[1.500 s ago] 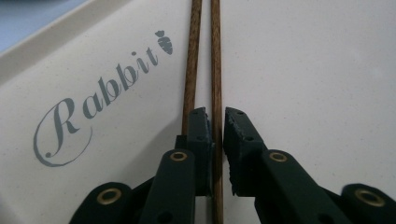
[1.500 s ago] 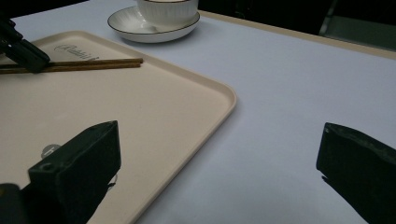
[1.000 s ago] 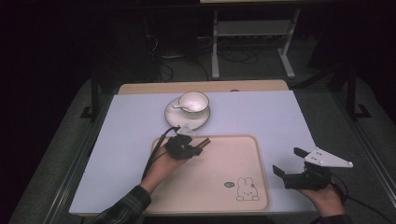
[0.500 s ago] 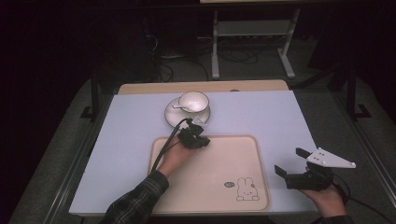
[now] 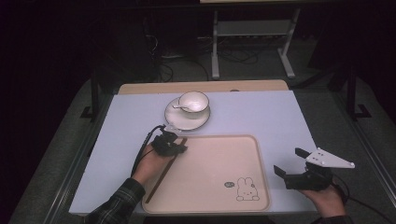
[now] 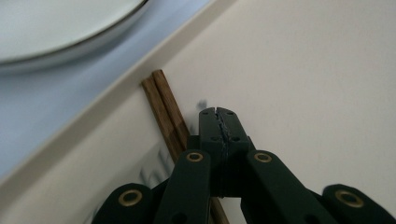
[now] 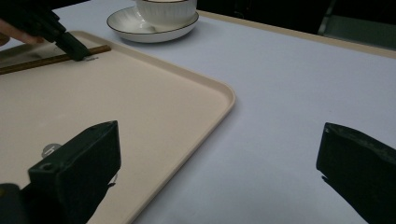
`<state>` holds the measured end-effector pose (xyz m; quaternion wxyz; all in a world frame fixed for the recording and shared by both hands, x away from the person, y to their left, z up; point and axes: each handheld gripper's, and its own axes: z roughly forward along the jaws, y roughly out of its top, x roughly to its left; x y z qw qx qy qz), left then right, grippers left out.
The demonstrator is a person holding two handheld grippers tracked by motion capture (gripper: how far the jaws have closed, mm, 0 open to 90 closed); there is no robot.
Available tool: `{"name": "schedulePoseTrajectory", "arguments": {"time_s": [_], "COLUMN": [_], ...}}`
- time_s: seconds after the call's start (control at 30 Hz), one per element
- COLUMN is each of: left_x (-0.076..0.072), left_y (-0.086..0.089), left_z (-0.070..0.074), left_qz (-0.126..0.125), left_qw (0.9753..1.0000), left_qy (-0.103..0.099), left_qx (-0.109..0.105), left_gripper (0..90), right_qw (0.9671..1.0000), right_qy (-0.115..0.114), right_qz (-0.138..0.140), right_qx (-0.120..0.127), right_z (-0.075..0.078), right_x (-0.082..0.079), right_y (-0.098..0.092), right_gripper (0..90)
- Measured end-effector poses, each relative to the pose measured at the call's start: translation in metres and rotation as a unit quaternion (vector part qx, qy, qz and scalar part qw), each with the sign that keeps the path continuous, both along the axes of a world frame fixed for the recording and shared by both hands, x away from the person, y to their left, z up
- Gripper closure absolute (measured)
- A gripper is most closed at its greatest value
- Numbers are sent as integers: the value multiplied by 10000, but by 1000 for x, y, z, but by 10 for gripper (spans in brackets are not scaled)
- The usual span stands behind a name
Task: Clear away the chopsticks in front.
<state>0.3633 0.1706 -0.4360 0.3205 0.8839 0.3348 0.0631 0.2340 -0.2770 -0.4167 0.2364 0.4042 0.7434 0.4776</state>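
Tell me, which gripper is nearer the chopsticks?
Left. The left gripper is right beside the chopsticks at the tray's left edge, jaws shut. The right gripper hovers open off the tray's right edge, far across from them.

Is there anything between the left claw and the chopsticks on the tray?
Nothing visible. The left claw is shut, its tip just beside the chopsticks near the tray's rim; only bare tray lies between them.
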Motion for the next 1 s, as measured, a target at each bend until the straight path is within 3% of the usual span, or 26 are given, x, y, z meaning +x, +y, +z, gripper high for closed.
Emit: {"name": "schedulePoseTrajectory", "arguments": {"time_s": [0.53, 0.9, 0.97, 1.0], "left_x": [-24, -24, -26, -29], "left_y": [52, 55, 55, 58], "left_z": [2, 2, 4, 10], "left_qz": [407, 410, 398, 397], "left_qw": [9991, 9991, 9992, 9990], "left_qy": [65, 52, -4, -135], "left_qx": [45, 5, -33, -158], "left_gripper": [894, 863, 820, 802], "right_qw": [10000, 10000, 10000, 10000], "right_qy": [4, 2, 5, -1], "right_qz": [-9, -4, -14, -16], "right_qx": [-3, -12, -4, 5], "right_z": [0, 0, 0, 0], "right_x": [-1, -1, -1, -1], "right_y": [1, 1, 1, 1], "right_gripper": [0, 0, 0, 0]}}
